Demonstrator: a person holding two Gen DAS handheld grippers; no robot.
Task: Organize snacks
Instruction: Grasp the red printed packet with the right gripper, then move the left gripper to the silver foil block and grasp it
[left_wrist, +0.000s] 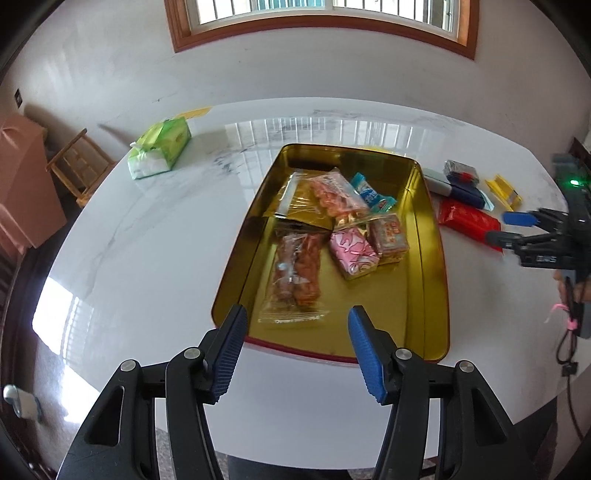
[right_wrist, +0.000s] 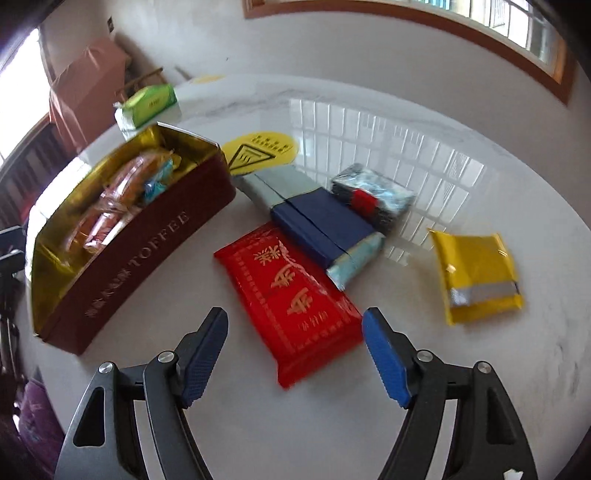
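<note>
We see the rectangular tin, gold inside and dark red outside with "TOFFEE" lettered on its long wall, standing open near the middle of the round white marble-look table. Inside it lie several wrapped snacks: a clear pack of brown pieces, a pink patterned packet, a small reddish-brown packet, a clear pack of orange pieces and a blue-and-white sachet.

Just outside the tin's right wall we find the snacks still on the table: a flat red packet with gold characters, a navy and pale-grey bar overlapping its far end, a dark wrapped block with a red band and, well apart, a yellow pouch.

The left gripper hovers over the tin's near edge, blue pads spread, nothing between them. The right gripper hangs above the red packet's near end, jaws spread and empty.

A green tissue pack lies at the table's far left, and a yellow round warning sticker beyond the tin.
</note>
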